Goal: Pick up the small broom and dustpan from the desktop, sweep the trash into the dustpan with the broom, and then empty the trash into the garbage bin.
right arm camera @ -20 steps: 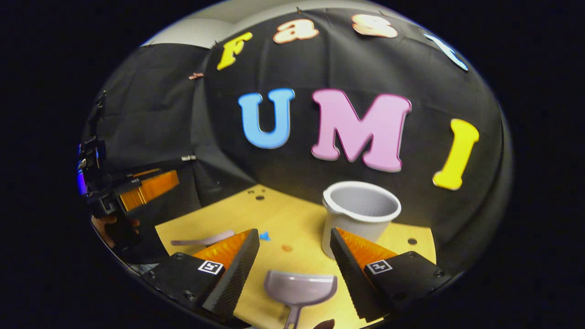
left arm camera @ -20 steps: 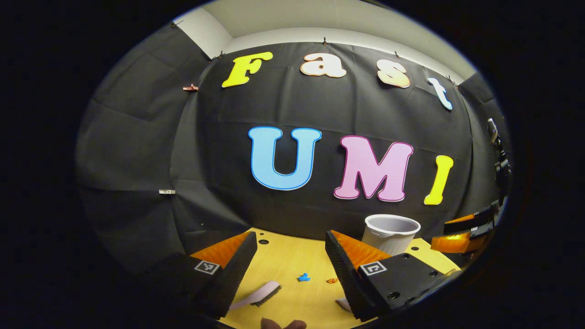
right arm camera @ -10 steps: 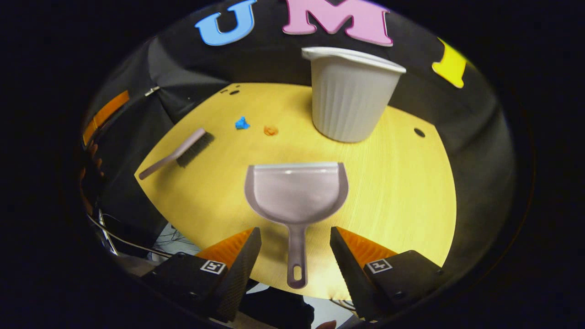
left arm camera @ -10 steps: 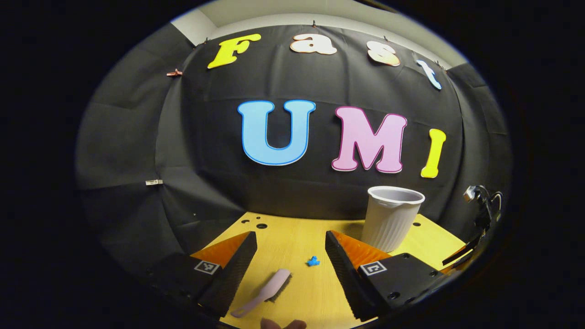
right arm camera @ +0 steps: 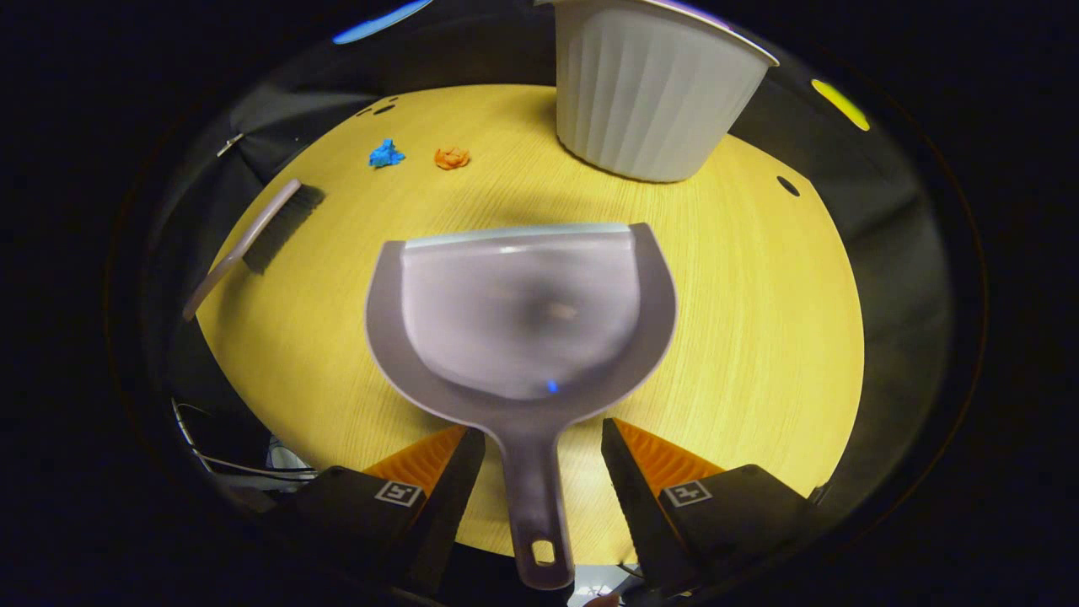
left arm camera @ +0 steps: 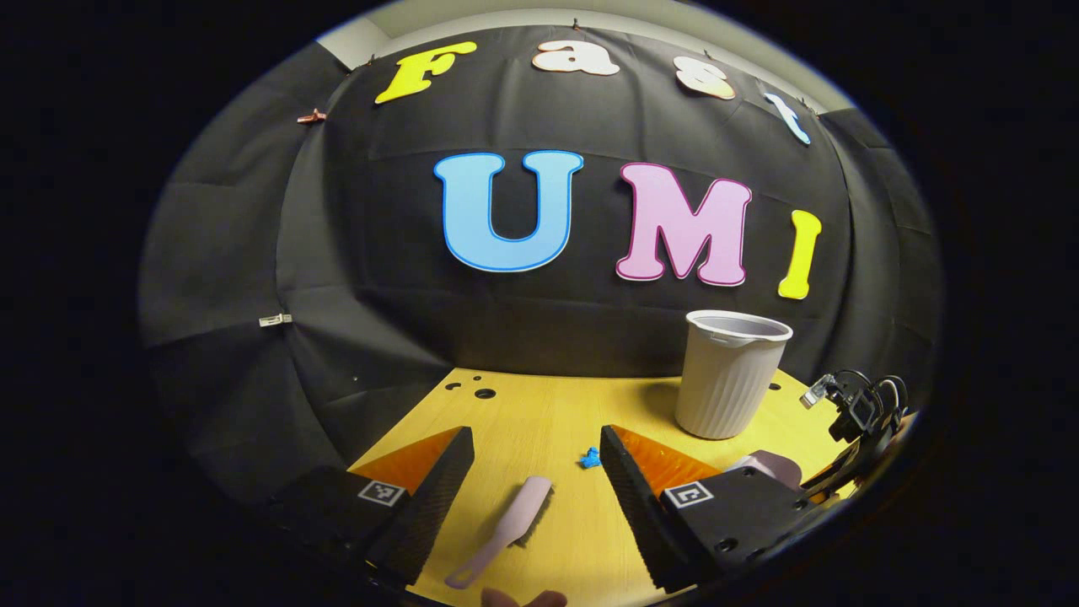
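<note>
Right gripper (right arm camera: 539, 443) spread wide, straddling the dustpan (right arm camera: 518, 316) handle, not touching. Its view shows orange scrap (right arm camera: 452, 158) beside blue scrap (right arm camera: 386, 155). Left gripper (left arm camera: 535, 451) wide apart above broom (left arm camera: 506, 529); bin (left arm camera: 730, 374) upright on desktop (left arm camera: 539, 413).

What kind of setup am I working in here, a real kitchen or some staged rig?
Likely a staged booth, not a real room: black cloth wall behind a small wooden desktop with drilled holes, holding just a bin, dustpan, broom and paper scraps.

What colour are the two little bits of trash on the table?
One scrap is blue, the other orange; the right gripper view shows them best.
</note>
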